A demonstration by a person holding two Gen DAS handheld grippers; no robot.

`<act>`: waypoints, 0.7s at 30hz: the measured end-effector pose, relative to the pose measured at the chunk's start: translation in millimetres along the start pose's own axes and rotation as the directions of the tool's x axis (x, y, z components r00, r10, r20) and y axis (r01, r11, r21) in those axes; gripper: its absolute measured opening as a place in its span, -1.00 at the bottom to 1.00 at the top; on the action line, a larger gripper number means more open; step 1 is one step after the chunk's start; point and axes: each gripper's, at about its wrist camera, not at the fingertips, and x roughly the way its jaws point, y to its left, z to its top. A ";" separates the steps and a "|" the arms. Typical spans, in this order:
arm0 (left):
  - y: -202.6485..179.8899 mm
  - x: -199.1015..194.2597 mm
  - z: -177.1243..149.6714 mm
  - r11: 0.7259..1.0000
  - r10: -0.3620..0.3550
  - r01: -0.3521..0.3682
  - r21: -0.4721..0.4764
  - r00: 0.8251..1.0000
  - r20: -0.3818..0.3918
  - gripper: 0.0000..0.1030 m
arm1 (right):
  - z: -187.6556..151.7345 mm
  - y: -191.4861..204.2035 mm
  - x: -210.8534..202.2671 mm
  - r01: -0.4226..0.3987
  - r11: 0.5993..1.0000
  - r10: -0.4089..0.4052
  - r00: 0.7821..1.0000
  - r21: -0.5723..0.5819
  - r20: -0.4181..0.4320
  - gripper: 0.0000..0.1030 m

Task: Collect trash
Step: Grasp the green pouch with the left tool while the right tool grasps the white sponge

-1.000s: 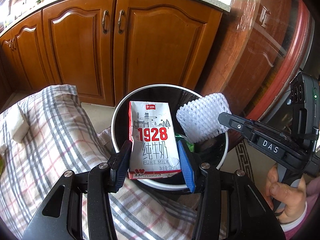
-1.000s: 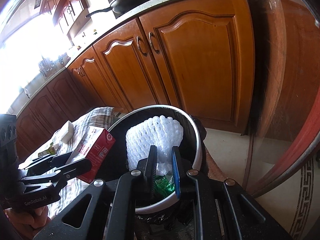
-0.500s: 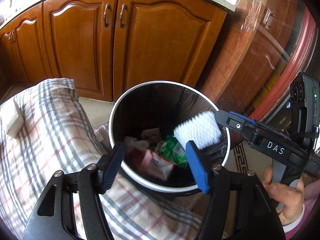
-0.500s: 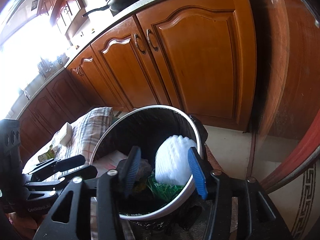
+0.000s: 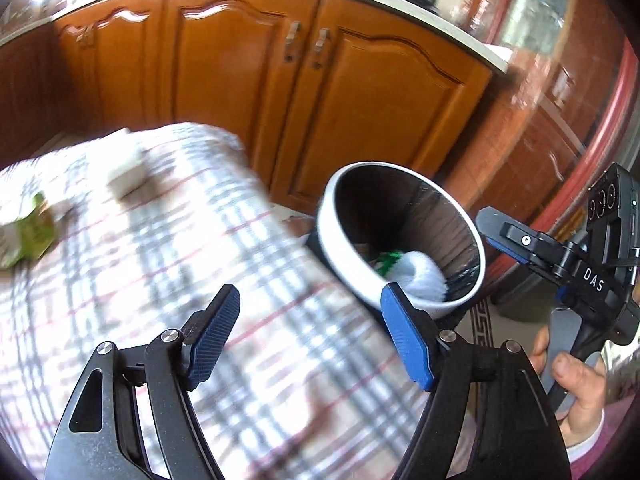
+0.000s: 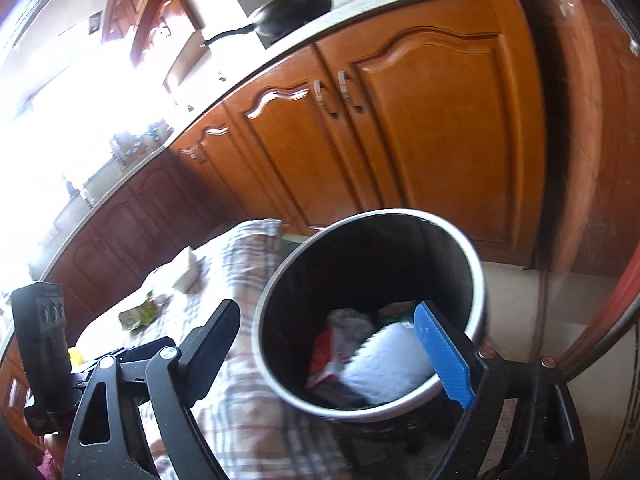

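The round black trash bin with a white rim point(image 5: 400, 240) point(image 6: 280, 292) stands beside the checked tablecloth point(image 5: 160, 280) point(image 6: 240, 400). Inside it lie the white foam net point(image 5: 420, 276) point(image 6: 388, 364) and the red milk carton point(image 6: 324, 356). My left gripper point(image 5: 308, 336) is open and empty above the cloth, left of the bin. My right gripper point(image 6: 336, 348) is open and empty at the bin's near rim; it also shows in the left wrist view point(image 5: 516, 240). A green wrapper point(image 5: 32, 236) point(image 6: 140, 314) and a white block point(image 5: 126, 174) point(image 6: 188, 272) lie on the cloth.
Wooden cabinets point(image 5: 280, 88) point(image 6: 400, 140) run behind the table and bin under a countertop holding a black pan point(image 6: 292, 14). A glass-fronted wooden unit point(image 5: 560, 100) stands right of the bin. Something small and yellow point(image 6: 76, 356) sits near the left gripper.
Both grippers opened and dropped the milk carton and the foam net into the bin. Both then pulled back, the left swinging left over the tablecloth.
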 end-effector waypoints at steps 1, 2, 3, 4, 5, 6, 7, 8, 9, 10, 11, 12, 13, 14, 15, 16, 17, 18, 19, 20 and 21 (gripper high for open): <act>10.6 -5.9 -4.0 1.000 0.013 -0.013 -0.018 1.000 0.003 0.45 | -1.0 6.3 2.1 -0.009 1.000 0.009 1.000 -0.008 -0.005 0.77; 15.3 -8.5 -6.1 0.999 0.020 -0.020 -0.027 1.000 0.005 0.45 | -1.9 11.9 3.9 -0.018 1.000 0.018 1.000 -0.014 -0.009 0.77; 23.3 -13.1 -9.8 0.999 0.031 -0.031 -0.040 0.999 0.010 0.45 | -2.9 18.2 5.8 -0.029 0.999 0.029 0.999 -0.019 -0.013 0.77; 34.3 -19.1 -13.6 0.997 0.049 -0.048 -0.057 0.999 0.015 0.45 | -3.9 25.3 7.6 -0.040 0.999 0.040 0.999 -0.027 -0.016 0.77; 41.7 -22.7 -16.0 0.996 0.059 -0.057 -0.068 0.998 0.016 0.45 | -5.0 32.7 9.2 -0.050 0.998 0.049 0.999 -0.036 -0.017 0.77; 49.4 -26.0 -18.5 0.995 0.067 -0.065 -0.080 0.998 0.018 0.45 | -6.4 38.3 10.5 -0.058 0.997 0.057 0.998 -0.042 -0.017 0.77; 60.5 -31.0 -22.3 0.992 0.079 -0.076 -0.098 0.997 0.019 0.45 | -8.2 45.9 13.1 -0.071 0.996 0.070 0.997 -0.051 -0.022 0.78; 68.0 -33.6 -24.5 0.990 0.087 -0.085 -0.109 0.996 0.019 0.45 | -8.9 51.4 15.9 -0.080 0.995 0.079 0.997 -0.057 -0.027 0.78; 75.6 -36.2 -26.8 0.989 0.094 -0.092 -0.117 0.995 0.017 0.45 | -10.1 59.4 20.2 -0.091 0.994 0.089 0.995 -0.065 -0.036 0.79; 83.7 -39.1 -29.1 0.987 0.102 -0.100 -0.126 0.995 0.014 0.45 | -11.7 64.9 23.6 -0.098 0.993 0.095 0.994 -0.072 -0.044 0.79; 91.9 -42.1 -31.3 0.985 0.112 -0.109 -0.134 0.994 0.012 0.45 | -12.8 71.5 27.8 -0.108 0.991 0.104 0.993 -0.079 -0.054 0.79; 100.1 -45.5 -33.3 0.983 0.122 -0.119 -0.141 0.992 0.012 0.45 | -14.0 78.1 32.3 -0.119 0.989 0.114 0.991 -0.086 -0.064 0.79; 106.4 -47.8 -33.9 0.981 0.129 -0.126 -0.146 0.992 0.012 0.45 | -15.6 83.9 35.5 -0.127 0.988 0.120 0.990 -0.092 -0.072 0.79; 111.4 -49.8 -34.9 0.980 0.136 -0.133 -0.148 0.991 0.011 0.44 | -16.9 90.7 39.7 -0.135 0.986 0.127 0.989 -0.101 -0.082 0.79; 117.6 -52.6 -36.1 0.978 0.145 -0.142 -0.151 0.989 0.012 0.45 | -18.6 98.1 44.1 -0.142 0.983 0.132 0.987 -0.112 -0.092 0.79; 122.5 -54.7 -36.6 0.977 0.154 -0.150 -0.152 0.988 0.013 0.45 | -19.2 103.3 47.1 -0.148 0.982 0.136 0.986 -0.120 -0.100 0.79; 127.1 -56.4 -36.9 0.976 0.159 -0.155 -0.151 0.987 0.015 0.45 | -20.8 109.0 50.3 -0.154 0.980 0.140 0.984 -0.129 -0.108 0.79; 133.2 -58.8 -37.3 0.975 0.168 -0.164 -0.149 0.986 0.014 0.45 | -22.6 114.6 53.8 -0.161 0.977 0.145 0.982 -0.138 -0.118 0.79; 137.6 -60.2 -36.7 0.975 0.173 -0.169 -0.146 0.985 0.013 0.45 | -24.0 120.4 58.2 -0.168 0.974 0.150 0.980 -0.149 -0.129 0.79; 143.0 -61.6 -36.1 0.974 0.180 -0.177 -0.141 0.984 0.011 0.45 | -24.6 125.6 62.6 -0.174 0.972 0.153 0.979 -0.158 -0.138 0.79; 148.1 -62.7 -35.0 0.974 0.186 -0.183 -0.135 0.982 0.008 0.45 | -25.2 129.0 65.9 -0.180 0.970 0.157 0.977 -0.165 -0.143 0.79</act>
